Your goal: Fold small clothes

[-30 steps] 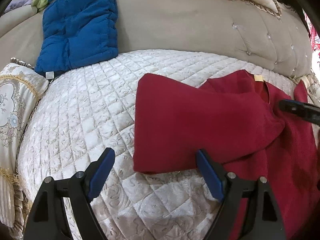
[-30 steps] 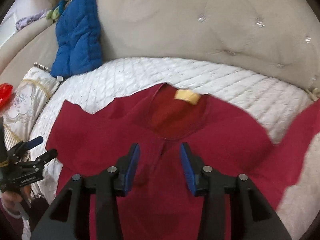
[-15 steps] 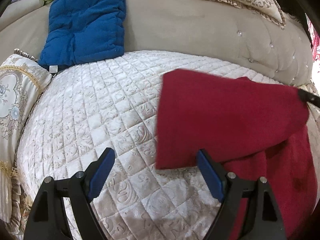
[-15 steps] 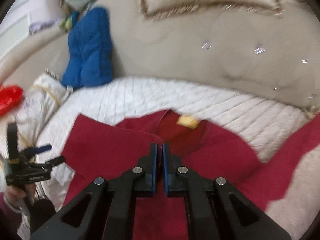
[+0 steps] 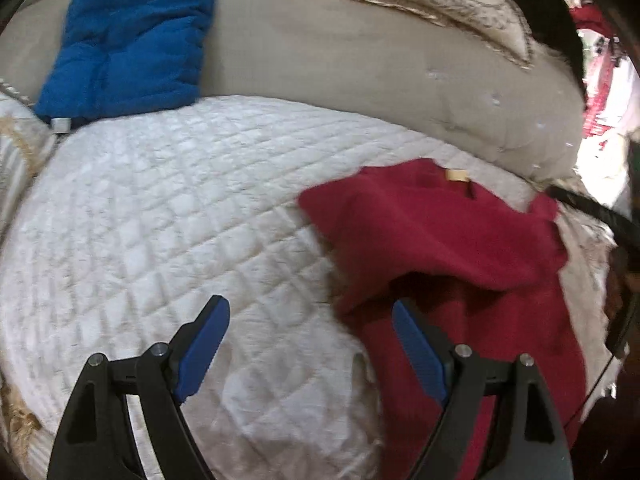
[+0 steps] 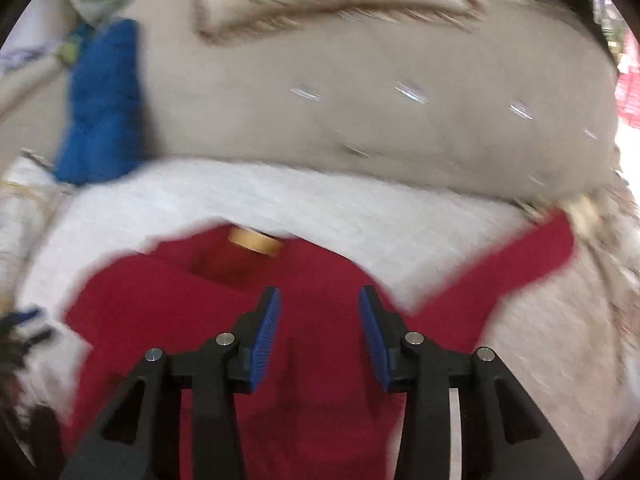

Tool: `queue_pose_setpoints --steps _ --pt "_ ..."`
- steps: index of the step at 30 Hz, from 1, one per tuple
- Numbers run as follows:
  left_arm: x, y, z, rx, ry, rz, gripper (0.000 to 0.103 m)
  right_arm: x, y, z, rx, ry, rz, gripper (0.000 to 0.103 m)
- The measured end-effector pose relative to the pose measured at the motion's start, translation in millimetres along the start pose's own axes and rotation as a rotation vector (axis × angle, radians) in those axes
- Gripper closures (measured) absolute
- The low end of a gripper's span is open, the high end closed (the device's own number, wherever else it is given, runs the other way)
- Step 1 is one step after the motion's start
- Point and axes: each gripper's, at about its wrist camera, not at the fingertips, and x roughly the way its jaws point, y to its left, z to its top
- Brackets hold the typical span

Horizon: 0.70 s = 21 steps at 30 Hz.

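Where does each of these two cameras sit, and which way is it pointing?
Left wrist view: on the left gripper, looking forward over the white quilt at the red shirt; its own open blue-padded fingers show.
Right wrist view: on the right gripper, facing the shirt's collar label; its own open fingers show.
Both share the shirt, the quilt and the blue cushion.

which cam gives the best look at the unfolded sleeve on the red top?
Right wrist. The red top lies below the open right gripper, and its sleeve stretches out over the quilt, blurred but whole. The left wrist view shows the folded side of the top and the neck label, not that sleeve.
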Motion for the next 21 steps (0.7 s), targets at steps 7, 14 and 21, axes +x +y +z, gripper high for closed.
queue_pose_setpoints --steps 7,14,21 --pt "35.1 -20.5 9.5 0.093 0.044 0.045 0.016 64.2 110.3 40.9 -0.156 0.140 0.375 0.082" --pt "61.4 -9.3 11.8 0.106 0.100 0.141 0.025 139.7 182.7 49.7 -0.339 0.320 0.448 0.070" --pt "58.9 8.8 10.7 0.061 0.091 0.100 0.030 161.4 224.8 27.1 -0.565 0.412 0.409 0.103"
